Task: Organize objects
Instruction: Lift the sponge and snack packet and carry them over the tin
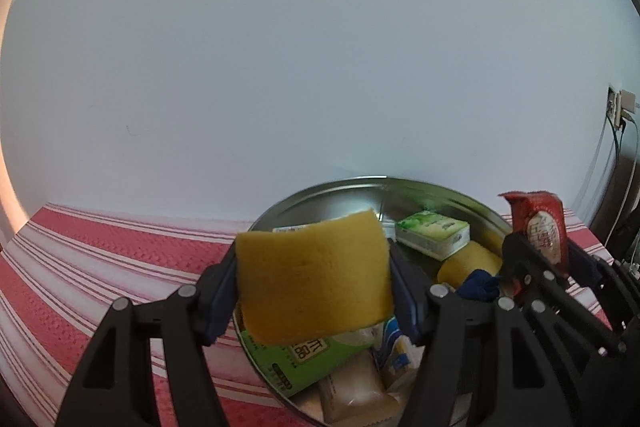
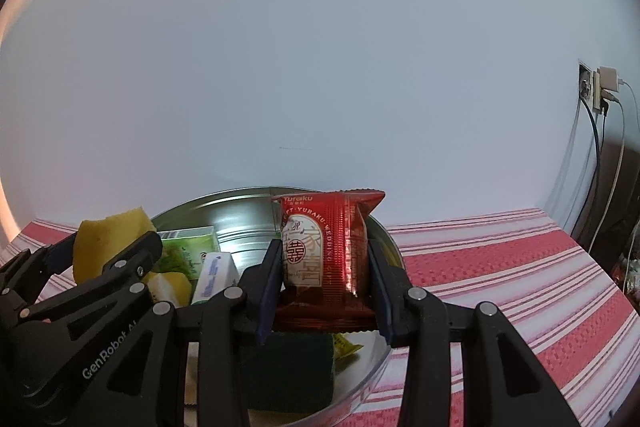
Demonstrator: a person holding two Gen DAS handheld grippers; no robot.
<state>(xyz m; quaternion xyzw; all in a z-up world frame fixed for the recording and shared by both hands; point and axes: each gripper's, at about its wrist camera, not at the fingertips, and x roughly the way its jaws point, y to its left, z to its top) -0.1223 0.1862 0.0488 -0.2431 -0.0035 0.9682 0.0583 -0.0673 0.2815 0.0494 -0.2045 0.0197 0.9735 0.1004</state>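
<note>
Above the metal bowl [image 1: 348,187]: yellow sponge [image 1: 312,275] clamped in left gripper [image 1: 312,291]; beside it, red snack packet [image 2: 326,259] pinched upright in right gripper [image 2: 324,291].

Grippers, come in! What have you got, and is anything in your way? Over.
Left gripper shut on yellow sponge. Right gripper shut on red snack packet. Both held over the metal bowl, which is crowded with boxes and packets. Nothing blocking.
</note>
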